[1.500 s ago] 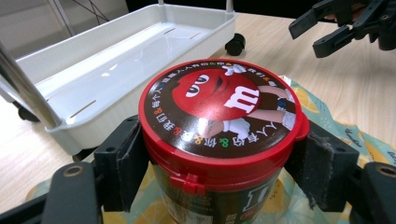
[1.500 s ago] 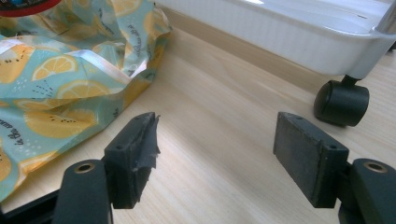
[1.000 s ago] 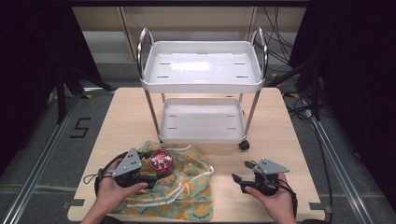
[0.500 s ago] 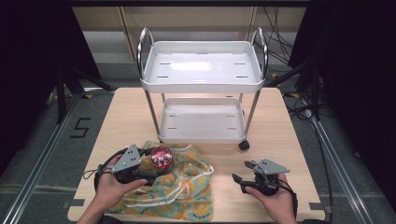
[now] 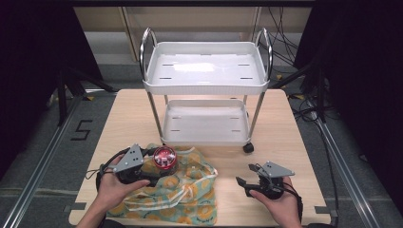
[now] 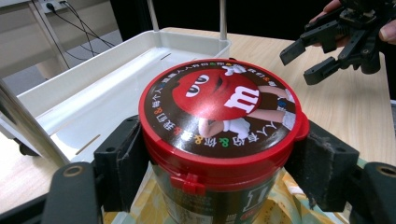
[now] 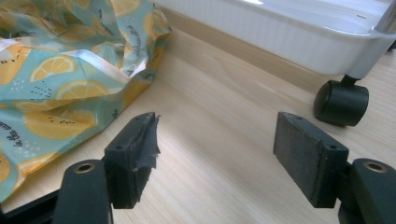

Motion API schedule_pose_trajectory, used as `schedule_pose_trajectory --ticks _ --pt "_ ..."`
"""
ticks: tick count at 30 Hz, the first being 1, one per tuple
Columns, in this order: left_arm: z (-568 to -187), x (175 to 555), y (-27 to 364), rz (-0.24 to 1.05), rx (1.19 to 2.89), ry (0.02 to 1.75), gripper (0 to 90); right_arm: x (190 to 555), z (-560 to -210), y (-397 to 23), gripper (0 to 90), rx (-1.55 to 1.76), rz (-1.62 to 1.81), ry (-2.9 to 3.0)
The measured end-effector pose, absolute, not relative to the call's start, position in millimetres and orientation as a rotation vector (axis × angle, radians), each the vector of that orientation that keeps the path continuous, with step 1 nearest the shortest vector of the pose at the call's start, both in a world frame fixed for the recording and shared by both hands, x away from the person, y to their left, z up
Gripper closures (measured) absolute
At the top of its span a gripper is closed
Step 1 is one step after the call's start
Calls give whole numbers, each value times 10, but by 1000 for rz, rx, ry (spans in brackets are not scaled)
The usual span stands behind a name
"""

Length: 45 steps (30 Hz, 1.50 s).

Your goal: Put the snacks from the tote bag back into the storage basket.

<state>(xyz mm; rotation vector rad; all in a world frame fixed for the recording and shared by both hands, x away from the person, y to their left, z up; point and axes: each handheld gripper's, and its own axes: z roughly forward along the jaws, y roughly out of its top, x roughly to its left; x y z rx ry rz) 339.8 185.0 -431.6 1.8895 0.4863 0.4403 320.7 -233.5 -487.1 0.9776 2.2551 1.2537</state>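
Left gripper (image 5: 154,167) clamped on a jar (image 5: 165,159) just below its red lid (image 6: 219,109) (cartoon candy figure printed on top), a pad (image 6: 125,161) pressed to each side; held upright over the bag (image 5: 185,199), on the near side of the cart (image 5: 206,83), toward the cart's left leg. Bag a crumpled lemon-print cloth, lying flat on the table (image 5: 285,137) in front of the cart, its far edge just short of the lower tray (image 5: 206,137). Right gripper (image 5: 244,178) in front of the cart's right caster (image 5: 247,147), near the table's front edge, held in the right hand (image 5: 280,202); jaws spread wide and holding nothing, bare wood between them; pointing toward the bag, apart from it. Cart white, two trays, chrome handles, standing at mid-table; both trays bare.
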Motion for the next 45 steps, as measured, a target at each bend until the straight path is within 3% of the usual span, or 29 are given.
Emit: schedule_pose_trajectory --ticks 45 --pt "-4266 3694 1684 414 1882 480 254 3207 -4870 -2338 314 981 1258 2251"
